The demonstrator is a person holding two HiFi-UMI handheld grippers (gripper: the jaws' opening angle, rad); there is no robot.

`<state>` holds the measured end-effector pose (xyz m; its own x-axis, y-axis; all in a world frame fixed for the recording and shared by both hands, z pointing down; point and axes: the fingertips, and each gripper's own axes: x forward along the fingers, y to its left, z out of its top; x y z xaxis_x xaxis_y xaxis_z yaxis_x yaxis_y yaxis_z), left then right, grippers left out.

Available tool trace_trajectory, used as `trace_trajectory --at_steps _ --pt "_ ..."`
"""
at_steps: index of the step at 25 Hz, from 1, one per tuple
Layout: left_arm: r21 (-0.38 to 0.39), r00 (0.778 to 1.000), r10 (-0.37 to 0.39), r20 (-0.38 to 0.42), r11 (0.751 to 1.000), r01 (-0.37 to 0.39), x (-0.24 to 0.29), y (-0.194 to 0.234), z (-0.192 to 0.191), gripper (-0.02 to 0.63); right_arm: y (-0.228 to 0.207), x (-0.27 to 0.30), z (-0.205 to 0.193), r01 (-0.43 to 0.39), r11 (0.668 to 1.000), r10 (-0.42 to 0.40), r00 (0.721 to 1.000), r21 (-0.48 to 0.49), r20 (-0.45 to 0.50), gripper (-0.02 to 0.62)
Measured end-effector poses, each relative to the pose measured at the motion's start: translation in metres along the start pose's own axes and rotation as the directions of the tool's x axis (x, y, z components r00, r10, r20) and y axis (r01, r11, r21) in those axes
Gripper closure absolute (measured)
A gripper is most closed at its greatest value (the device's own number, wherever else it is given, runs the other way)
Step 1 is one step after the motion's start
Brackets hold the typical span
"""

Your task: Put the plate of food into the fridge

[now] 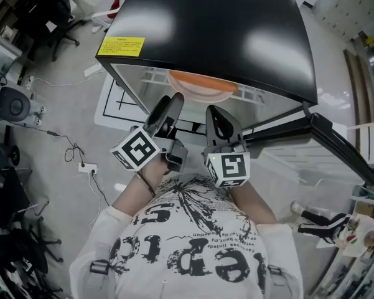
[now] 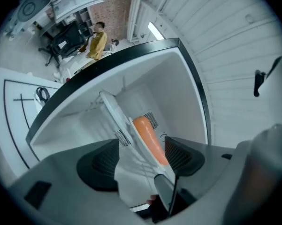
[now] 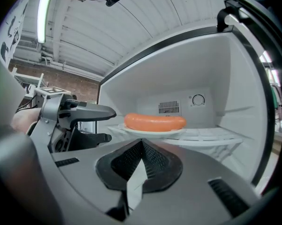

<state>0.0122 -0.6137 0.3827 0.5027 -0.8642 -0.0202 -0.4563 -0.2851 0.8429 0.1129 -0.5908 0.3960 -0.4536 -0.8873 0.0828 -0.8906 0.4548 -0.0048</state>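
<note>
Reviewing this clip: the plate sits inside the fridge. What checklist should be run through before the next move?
1. plate with sausage flat on the shelf: ok.
2. left gripper has let go: ok, jaws apart, pads pressing on nothing.
3. right gripper empty: ok, jaws together on nothing.
4. Both grippers out of the fridge: cannot tell; the head view shows their tips near its front edge.
5. door shut: not ok, it stands open.
</note>
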Motion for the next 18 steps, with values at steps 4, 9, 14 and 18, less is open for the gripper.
trace_trajectory --at_steps 4,9,14,18 --pt "0.209 0.997 0.021 -0.074 0.978 -0.005 -0.009 0.01 -0.005 0.324 0.003 0.001 -0.002 0.033 0.999 -0.033 0.999 0.011 -0.001 0.595" --pt "0.531 0.996 0.058 -0.066 0.847 -0.014 -0.021 0.01 0.007 0.442 0.009 0.003 -0.005 0.082 0.996 -0.082 0.997 0.025 0.003 0.595" --pt "0.65 0.995 0.065 -0.076 0.76 0.001 -0.025 0.012 0.009 0.549 0.014 0.005 -0.007 0.124 0.992 -0.124 0.992 0.026 0.007 0.595" --pt "0.75 0.994 0.08 -0.075 0.661 0.003 -0.026 0.014 0.006 0.596 0.017 0.004 -0.01 0.149 0.989 -0.149 0.989 0.018 0.006 0.595"
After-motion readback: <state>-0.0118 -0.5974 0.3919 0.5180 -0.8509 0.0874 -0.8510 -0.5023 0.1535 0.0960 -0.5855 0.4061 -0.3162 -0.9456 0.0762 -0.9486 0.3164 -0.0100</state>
